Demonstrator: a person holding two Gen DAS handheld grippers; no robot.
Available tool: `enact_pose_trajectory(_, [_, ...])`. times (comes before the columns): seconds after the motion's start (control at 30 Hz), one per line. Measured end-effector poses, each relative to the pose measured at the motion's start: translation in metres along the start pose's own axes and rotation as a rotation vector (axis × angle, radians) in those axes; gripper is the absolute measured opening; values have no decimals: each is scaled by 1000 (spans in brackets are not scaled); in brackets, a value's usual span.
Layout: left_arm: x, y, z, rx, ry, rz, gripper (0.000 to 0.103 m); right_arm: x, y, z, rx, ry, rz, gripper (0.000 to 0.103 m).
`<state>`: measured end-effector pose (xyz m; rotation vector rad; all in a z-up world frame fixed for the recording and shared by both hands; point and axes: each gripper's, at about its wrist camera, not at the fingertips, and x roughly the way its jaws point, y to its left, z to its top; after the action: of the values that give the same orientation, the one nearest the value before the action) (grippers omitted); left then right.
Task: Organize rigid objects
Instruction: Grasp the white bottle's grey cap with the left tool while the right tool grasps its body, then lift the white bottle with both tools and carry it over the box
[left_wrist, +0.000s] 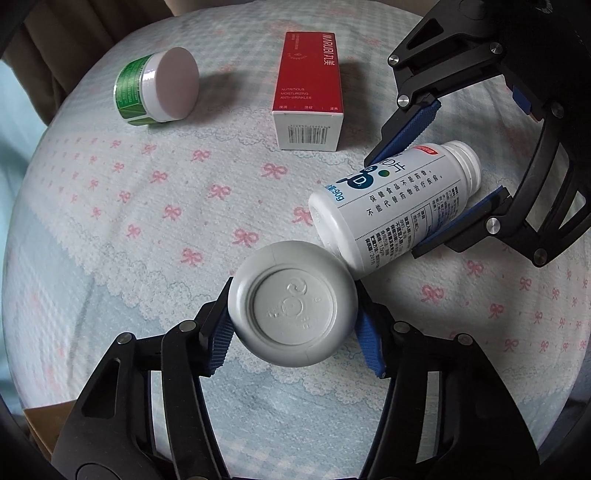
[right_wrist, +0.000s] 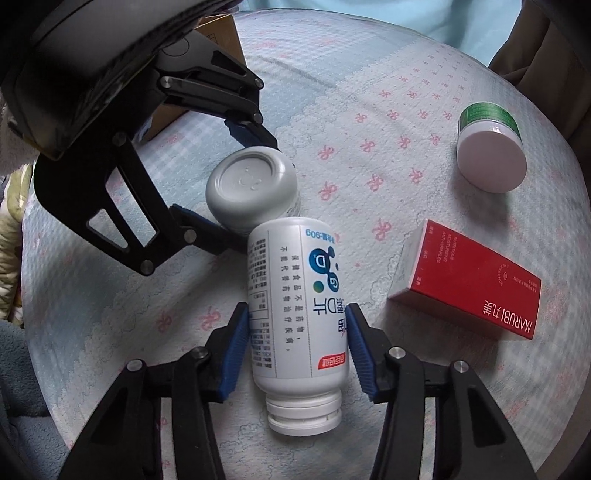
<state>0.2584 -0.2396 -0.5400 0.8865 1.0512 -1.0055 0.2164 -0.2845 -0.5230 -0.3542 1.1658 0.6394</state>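
A round surface (left_wrist: 110, 206) under a pale blue cloth printed with pink bows carries everything. At its far side in the left wrist view a red carton (left_wrist: 309, 79) marked MARUBI lies flat, barcode end toward the camera, with a green-labelled jar (left_wrist: 157, 86) tipped on its side well to the left of it.

The white bottle (right_wrist: 291, 295) lies on its side on the cloth, uncapped, its threaded neck pointing toward the right wrist camera. The right tool (right_wrist: 295, 347) straddles the bottle's body near the shoulder; one blue pad (right_wrist: 236, 350) touches the label while a narrow gap shows at the other, so a firm grip cannot be confirmed.

The grey cap (left_wrist: 293, 304), ribbed underside hidden and flat top facing the left camera, sits clenched between the blue pads of the left tool (left_wrist: 295, 332). The cap's rim meets the bottle's base end, away from the open neck.
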Motion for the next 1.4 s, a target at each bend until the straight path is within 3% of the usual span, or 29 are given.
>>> enact_pose_trajectory(0.27, [-15,4,-1,-40,2,20,54,-6,-1,3,36,2,-2,47])
enact_pose_trajectory(0.57, [-59,20,8,-175,-12,56,54,-42,-6,7,83,-21,-28,47])
enact_pose_trajectory(0.77, [-128,28,17,-285,-63,98,54,-99,0,20,105,-66,-54,47])
enact_pose_trajectory(0.97, [-211,37,13,-468,-114,136,54,-169,9,42,111,-135,-84,47])
enact_pose_trajectory(1.13, [-275,45,-3,-600,-154,181,54,-222,14,67,170,-194,-57,47])
enact_pose_trajectory(1.4, [-368,57,-60,-797,-219,252,54,-277,45,122,198,-272,10,47])
